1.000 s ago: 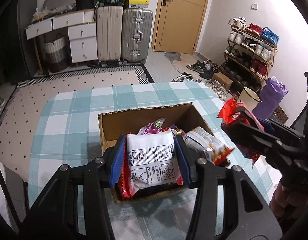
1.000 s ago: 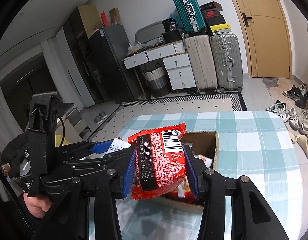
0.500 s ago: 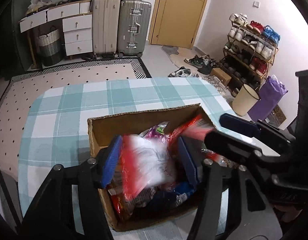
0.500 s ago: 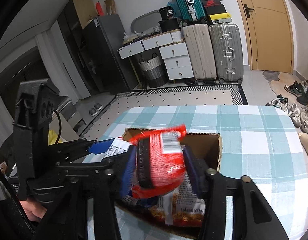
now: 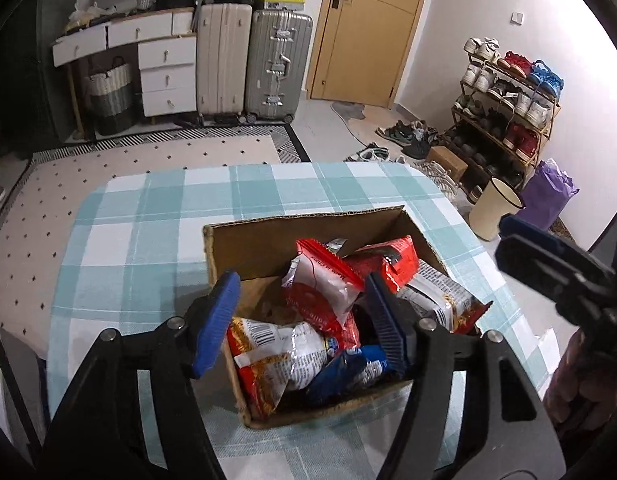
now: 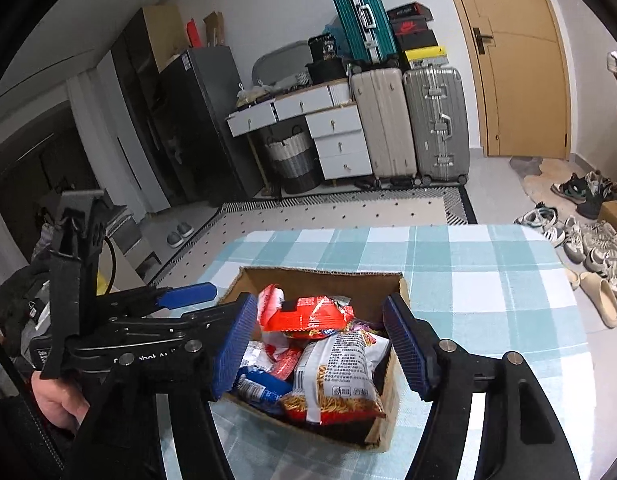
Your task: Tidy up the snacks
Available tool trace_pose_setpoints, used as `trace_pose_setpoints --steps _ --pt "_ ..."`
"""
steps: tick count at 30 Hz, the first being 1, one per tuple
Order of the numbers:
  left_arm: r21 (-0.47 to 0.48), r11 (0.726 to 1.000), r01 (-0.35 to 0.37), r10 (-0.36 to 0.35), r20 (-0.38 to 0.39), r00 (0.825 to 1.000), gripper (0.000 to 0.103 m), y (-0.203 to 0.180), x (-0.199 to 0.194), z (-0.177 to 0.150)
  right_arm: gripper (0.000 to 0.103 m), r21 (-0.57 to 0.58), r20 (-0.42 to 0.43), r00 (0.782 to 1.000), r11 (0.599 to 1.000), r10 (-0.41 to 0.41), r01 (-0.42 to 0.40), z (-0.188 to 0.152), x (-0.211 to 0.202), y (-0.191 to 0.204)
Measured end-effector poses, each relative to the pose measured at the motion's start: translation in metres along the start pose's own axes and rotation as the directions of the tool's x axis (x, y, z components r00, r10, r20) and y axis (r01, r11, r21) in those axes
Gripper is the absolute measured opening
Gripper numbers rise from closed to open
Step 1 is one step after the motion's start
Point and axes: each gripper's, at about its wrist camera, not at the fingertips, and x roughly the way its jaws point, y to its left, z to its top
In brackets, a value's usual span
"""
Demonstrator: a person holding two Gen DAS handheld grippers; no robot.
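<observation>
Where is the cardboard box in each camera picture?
Left wrist view: the cardboard box sits low in the middle, on the checked tablecloth.
Right wrist view: the cardboard box sits low in the middle.
Shared landmark: the silver suitcase beside the wooden door.

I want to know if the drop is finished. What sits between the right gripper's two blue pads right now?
Nothing is gripped: the right gripper, jaws just opening, hangs above the cardboard box, and the right wrist view shows only loose snack packets below.
</observation>
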Motion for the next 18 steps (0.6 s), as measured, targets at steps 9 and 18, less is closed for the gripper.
trace_pose_setpoints --steps 9,18 --pt "0.013 0.998 -0.061 0.059 0.111 0.992 0.083 -0.007 -0.055 -0.016 0.075 -0.049 0.104 0.994 0.998 -0.045 0.05 -0.009 -0.043 0.014" --pt "0.008 0.995 -0.102 0.098 0.214 0.972 0.102 -0.015 -0.108 -0.035 0.09 -0.098 0.217 0.975 0.993 -0.039 0.062 -0.025 -0.094 0.035"
